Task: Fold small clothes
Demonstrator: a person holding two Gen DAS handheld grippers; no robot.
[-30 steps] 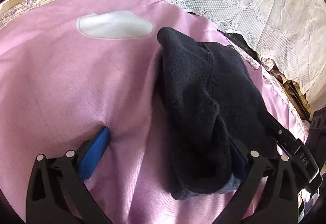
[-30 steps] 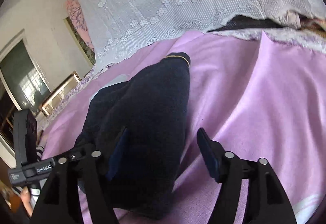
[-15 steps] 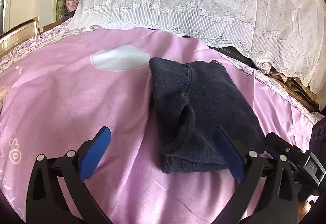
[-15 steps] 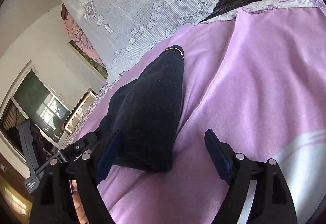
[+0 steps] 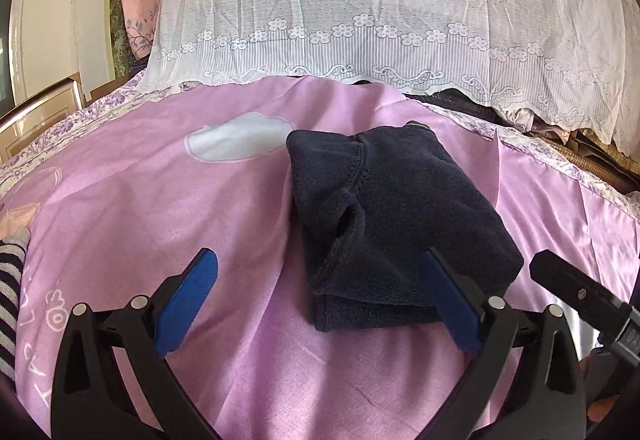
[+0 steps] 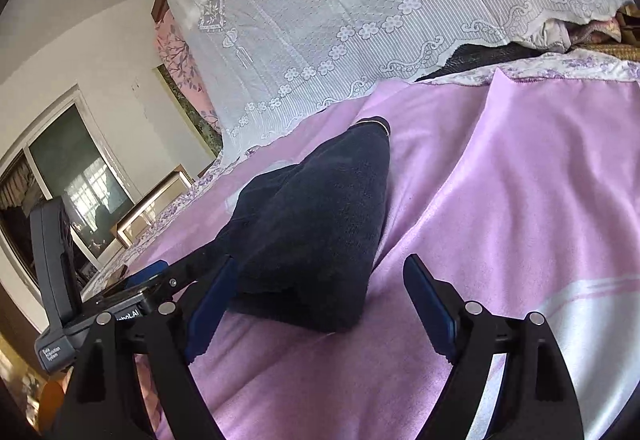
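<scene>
Left wrist view: I see the folded dark garment (image 5: 396, 224) lying on the pink bedsheet (image 5: 140, 200), both my left gripper (image 5: 320, 300) and right gripper (image 6: 316, 304) spread apart, seemingly clear of it.

sunlit white wall (image 6: 120, 52), dark window (image 6: 76, 176)

My left wrist camera looks forward and down, low and near over the pink sheet (image 5: 120, 200), toward the lace cover (image 5: 360, 20). My right wrist camera looks from the other side, more leftward. Both views share the folded dark garment (image 5: 392, 208) (image 6: 320, 216).
</scene>
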